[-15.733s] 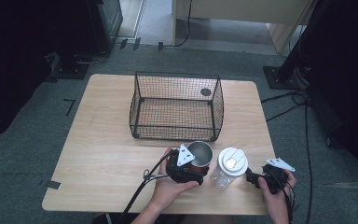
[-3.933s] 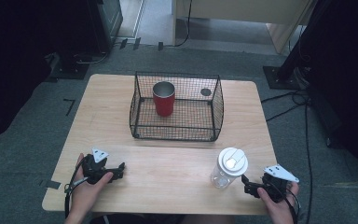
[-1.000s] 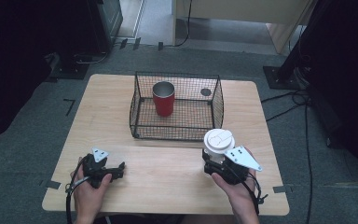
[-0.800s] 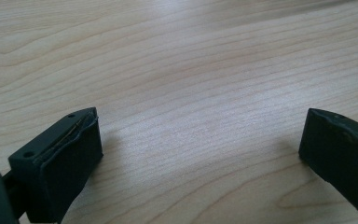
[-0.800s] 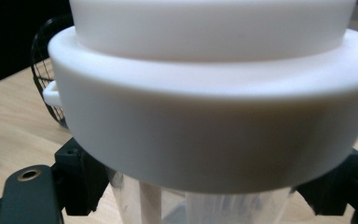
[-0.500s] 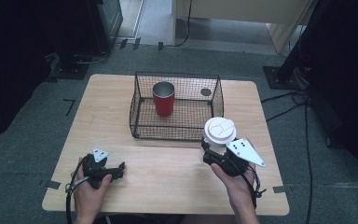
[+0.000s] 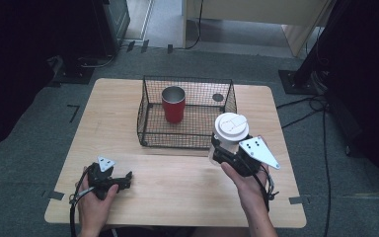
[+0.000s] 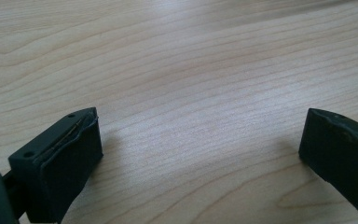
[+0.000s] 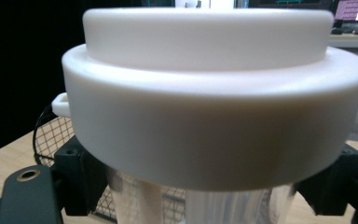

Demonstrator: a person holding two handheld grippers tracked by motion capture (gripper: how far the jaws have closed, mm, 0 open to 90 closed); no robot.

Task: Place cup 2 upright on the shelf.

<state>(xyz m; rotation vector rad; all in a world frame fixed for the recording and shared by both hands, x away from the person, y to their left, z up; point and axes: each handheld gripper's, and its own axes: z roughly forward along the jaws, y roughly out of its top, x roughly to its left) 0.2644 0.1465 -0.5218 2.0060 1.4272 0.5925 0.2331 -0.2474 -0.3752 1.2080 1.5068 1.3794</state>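
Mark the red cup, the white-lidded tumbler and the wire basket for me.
red cup (image 7: 173, 106), high view, on its red side wall.
white-lidded tumbler (image 7: 230, 127), high view, on the top of its white lid.
wire basket (image 7: 185, 79), high view, on its far rim.

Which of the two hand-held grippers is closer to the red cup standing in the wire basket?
The right. The right gripper holds a white-lidded clear cup just beside the wire basket, near the red cup. The left gripper rests open at the table's near-left edge, farther away.
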